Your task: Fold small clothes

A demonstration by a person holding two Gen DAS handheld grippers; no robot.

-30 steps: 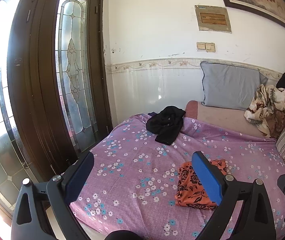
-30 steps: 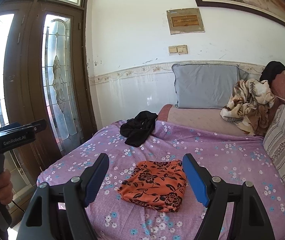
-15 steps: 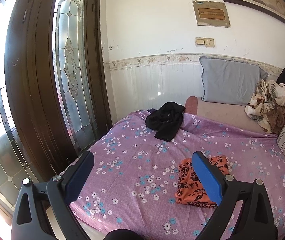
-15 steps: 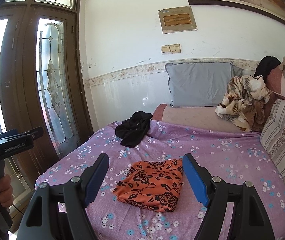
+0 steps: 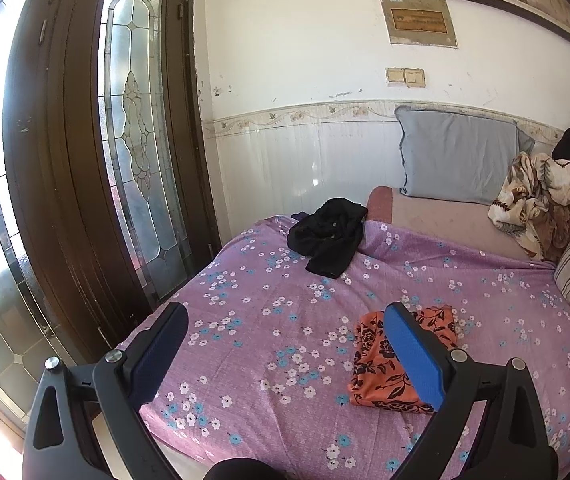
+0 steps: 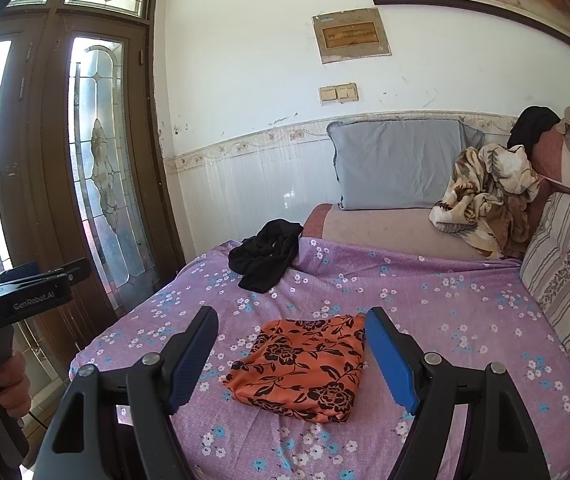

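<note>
The folded orange floral garment (image 6: 301, 368) lies on the purple flowered bed (image 6: 445, 312), well in front of the black garment (image 6: 267, 252) crumpled near the grey pillow (image 6: 397, 164). Both the left gripper (image 5: 285, 344) and the right gripper (image 6: 291, 344) hover above the bed, jaws wide apart, holding nothing.

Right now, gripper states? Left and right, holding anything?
Left gripper: open, holding nothing, above the purple sheet.
Right gripper: open, holding nothing; the folded orange garment lies on the bed beyond it.

Both claws black-framed with blue pads (image 6: 391, 360), silver screws, white "GenRobot.AI" lettering
</note>
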